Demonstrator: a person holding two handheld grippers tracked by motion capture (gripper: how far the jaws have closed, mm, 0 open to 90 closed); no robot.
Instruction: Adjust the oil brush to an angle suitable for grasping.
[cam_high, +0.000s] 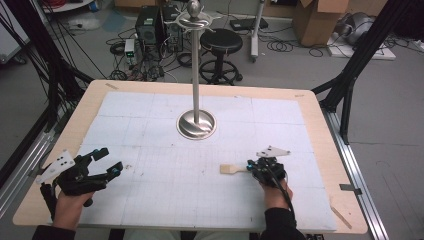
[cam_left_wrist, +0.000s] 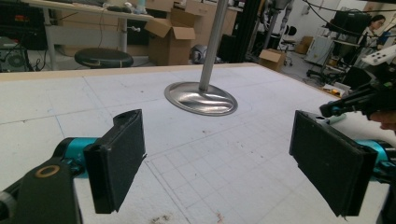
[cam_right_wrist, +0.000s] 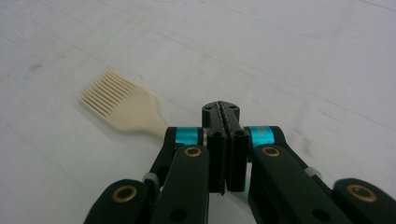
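On the high view I have my right gripper (cam_high: 256, 167) low on the white gridded mat (cam_high: 150, 125), at about five o'clock from the steel stand (cam_high: 196, 120) that rises from the middle of the table (cam_high: 320, 125). Its jaws are clenched together. In the right gripper view the two black pads meet flat with no gap that I can see, and the cream silicone brush (cam_right_wrist: 122, 105) comes out from behind them toward ten o'clock. The brush head fans out with its bristles splayed on the mat. Its handle end runs under the pressed pads, so I read the right gripper (cam_right_wrist: 221, 117) as grasping the brush by the handle, though the exact contact is hidden by the jaw bodies. On the high view the brush (cam_high: 231, 169) lies flat, pointing toward nine o'clock from the gripper, head away from my hand.

My left gripper (cam_high: 107, 161) sits at about eight o'clock from the stand, near the left edge of the mat, well apart from the brush. Its jaws are released and spread wide. The left gripper view shows both pads (cam_left_wrist: 119, 158) far apart with bare mat between them, and the stand's round base (cam_left_wrist: 201, 99) at twelve o'clock beyond.

A black stool (cam_high: 221, 42) stands on the floor past the far edge of the table.
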